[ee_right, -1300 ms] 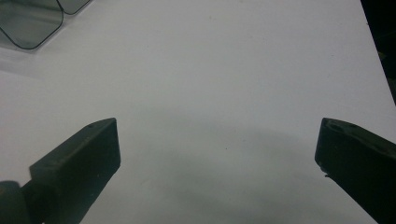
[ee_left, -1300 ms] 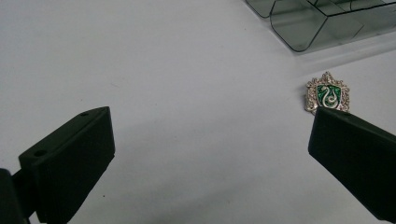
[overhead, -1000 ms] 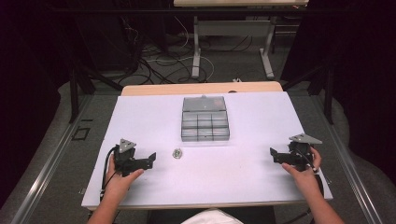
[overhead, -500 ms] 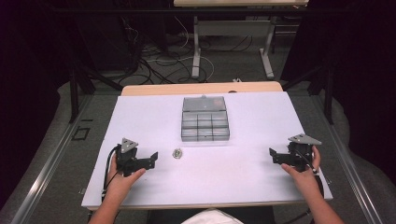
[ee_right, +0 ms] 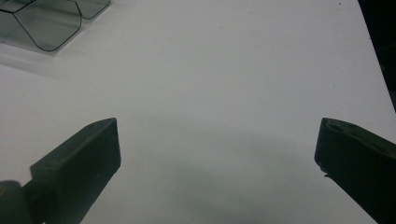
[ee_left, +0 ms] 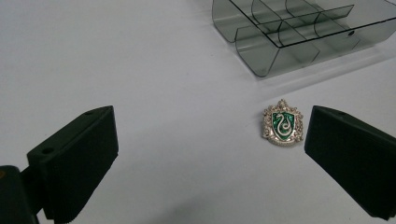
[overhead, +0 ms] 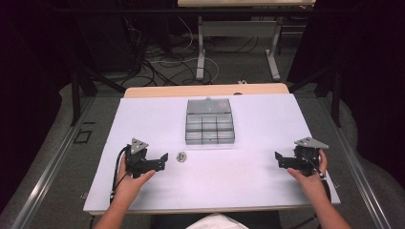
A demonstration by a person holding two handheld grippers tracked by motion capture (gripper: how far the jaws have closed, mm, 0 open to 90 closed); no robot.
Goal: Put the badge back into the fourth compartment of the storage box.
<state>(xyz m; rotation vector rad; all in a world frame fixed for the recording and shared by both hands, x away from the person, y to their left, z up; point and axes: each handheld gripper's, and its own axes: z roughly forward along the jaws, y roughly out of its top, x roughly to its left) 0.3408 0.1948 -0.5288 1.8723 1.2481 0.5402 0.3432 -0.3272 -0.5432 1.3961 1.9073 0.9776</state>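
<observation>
White covers the top of the counter (overhead: 239, 181), and a small badge (overhead: 181, 156) lies flat on it. Seen from the left gripper view, the badge (ee_left: 282, 127) is shaped like a shield, with a silver edge and a green middle that has a curly snake on it. The left gripper (overhead: 164, 160) sits low over the counter, just beside the badge, and its two black fingers (ee_left: 77, 158) are spread wide with nothing between them. The badge lies ahead of the fingers, close to the one on the right side of that view, but not touching it. Behind the badge stands a clear grey box (overhead: 209, 125) with little walls that split it into many small parts. From the left gripper view the near parts of the box (ee_left: 299, 32) look bare, though I cannot see into all of them. The right gripper (overhead: 279, 160) is far over at the other side of the counter, well apart from the badge and the box. Its fingers (ee_right: 79, 163) are spread wide too and hold nothing, with plain white counter under them. A corner of the box (ee_right: 46, 23) shows at the top of the right gripper view. A hand (overhead: 131, 183) holds the left gripper from behind.
</observation>
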